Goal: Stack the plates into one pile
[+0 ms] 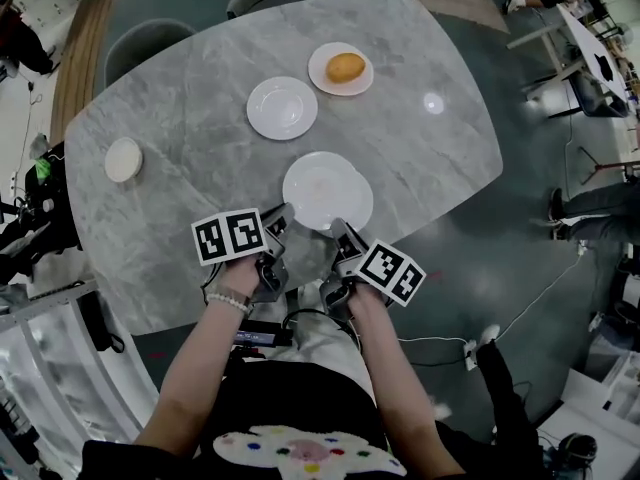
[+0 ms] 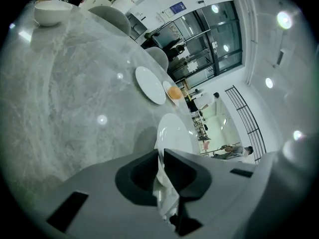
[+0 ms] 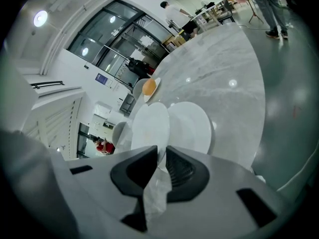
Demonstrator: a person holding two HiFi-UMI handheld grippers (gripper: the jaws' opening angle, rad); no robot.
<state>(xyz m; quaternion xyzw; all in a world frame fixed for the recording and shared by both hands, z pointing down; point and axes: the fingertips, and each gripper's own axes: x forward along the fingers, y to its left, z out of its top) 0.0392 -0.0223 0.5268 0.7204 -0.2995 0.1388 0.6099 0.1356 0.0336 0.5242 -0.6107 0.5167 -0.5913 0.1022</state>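
Both forearms reach forward from the bottom of the head view, side by side and angled slightly toward each other, wrists bent so the tools point down at the near edge of the desk [image 1: 180, 138]. The left hand [image 1: 240, 273] and right hand [image 1: 362, 296] each wrap a handle, with the marker cubes facing up.

The left tongs [image 1: 283, 213] [image 2: 160, 156] are pinching the near rim of a white plate [image 1: 312, 180] [image 2: 174, 131], the pads pressed on it from both faces. The right tongs [image 1: 342, 231] [image 3: 160, 153] are clamped on the same plate [image 3: 149, 123] just beside them.

This held plate overlaps a second white plate [image 1: 364, 208] [image 3: 192, 126] that lies on the grey marble, close to the near edge.

Farther in, at mid-desk, lies another empty plate [image 1: 282, 107] [image 2: 150, 85]. Just beyond it to the right, a fourth plate [image 1: 325, 80] carries a round orange-brown food item [image 1: 345, 67] [image 2: 175, 92] [image 3: 149, 87]. Well apart at the left edge stands a small bowl [image 1: 123, 159] [image 2: 51, 11].
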